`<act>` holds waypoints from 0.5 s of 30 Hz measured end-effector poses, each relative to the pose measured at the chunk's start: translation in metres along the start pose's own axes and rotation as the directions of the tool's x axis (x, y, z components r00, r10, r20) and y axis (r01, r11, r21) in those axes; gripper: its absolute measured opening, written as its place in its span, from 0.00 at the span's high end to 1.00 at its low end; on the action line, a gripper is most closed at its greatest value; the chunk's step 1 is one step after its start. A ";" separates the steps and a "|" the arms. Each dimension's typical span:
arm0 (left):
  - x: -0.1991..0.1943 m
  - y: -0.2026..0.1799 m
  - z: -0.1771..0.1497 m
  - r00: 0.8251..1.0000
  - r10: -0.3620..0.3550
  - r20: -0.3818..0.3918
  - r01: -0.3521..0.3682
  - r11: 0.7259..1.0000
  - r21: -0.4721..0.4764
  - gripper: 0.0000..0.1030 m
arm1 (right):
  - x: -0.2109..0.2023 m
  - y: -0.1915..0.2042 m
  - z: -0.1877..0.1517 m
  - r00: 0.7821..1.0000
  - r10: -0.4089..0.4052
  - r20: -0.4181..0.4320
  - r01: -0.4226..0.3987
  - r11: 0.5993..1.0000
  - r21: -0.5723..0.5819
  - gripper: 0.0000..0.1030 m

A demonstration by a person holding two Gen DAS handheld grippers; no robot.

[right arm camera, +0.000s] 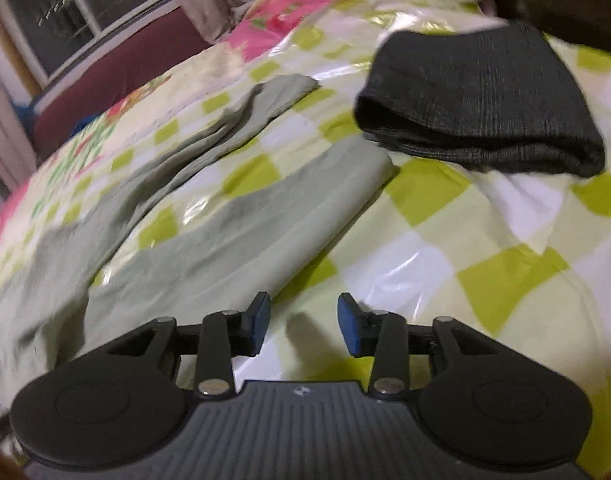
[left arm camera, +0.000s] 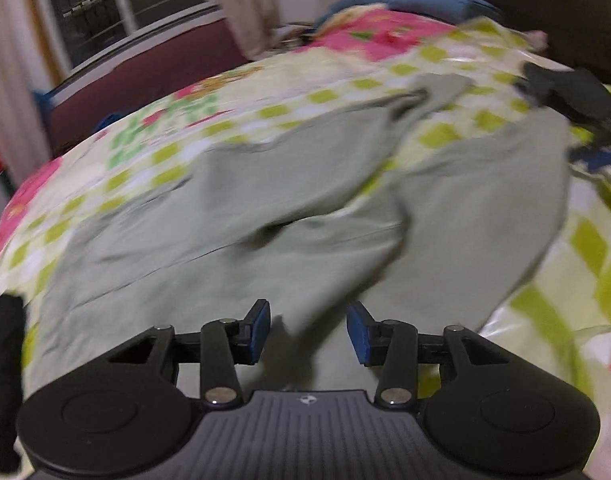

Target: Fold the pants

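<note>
Left wrist: green pants [left arm camera: 265, 216] on checkered bedspread [left arm camera: 585, 248], window [left arm camera: 117, 8] behind, both tongs spread, empty.

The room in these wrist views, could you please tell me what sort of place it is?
Most likely a home bedroom: pale green pants lie spread on a bed covered by a green-checked and pink floral quilt, beside a folded dark knitted garment, with a curtained window behind.

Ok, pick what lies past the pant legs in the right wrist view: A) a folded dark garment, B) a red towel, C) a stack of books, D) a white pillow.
A: a folded dark garment lies on the checked cover, beyond the green pants.
</note>
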State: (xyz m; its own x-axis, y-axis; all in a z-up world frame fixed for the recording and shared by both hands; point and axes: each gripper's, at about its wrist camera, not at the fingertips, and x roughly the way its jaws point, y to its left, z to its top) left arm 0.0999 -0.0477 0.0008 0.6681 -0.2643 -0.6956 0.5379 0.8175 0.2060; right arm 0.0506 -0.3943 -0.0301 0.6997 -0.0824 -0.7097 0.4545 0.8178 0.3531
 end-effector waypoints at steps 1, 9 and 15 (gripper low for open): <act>0.002 -0.006 0.003 1.000 -0.012 -0.002 0.012 1.000 0.006 0.45 | 0.006 -0.003 0.004 1.000 0.016 0.005 -0.016 1.000 0.016 0.62; 0.021 -0.041 0.014 0.996 -0.076 -0.044 0.078 0.996 0.042 0.44 | 0.044 -0.014 0.018 0.986 0.164 0.038 -0.168 0.975 0.142 0.67; 0.020 -0.059 0.027 0.994 -0.111 -0.019 0.112 0.991 0.070 0.44 | 0.008 -0.021 0.033 0.964 0.245 0.101 -0.259 0.952 0.166 0.96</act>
State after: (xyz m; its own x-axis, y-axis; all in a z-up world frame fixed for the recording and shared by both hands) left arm 0.0960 -0.1148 -0.0068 0.5947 -0.3435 -0.7268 0.6439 0.7449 0.1749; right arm 0.0646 -0.4309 -0.0227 0.8415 0.0634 -0.5365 0.3428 0.7049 0.6210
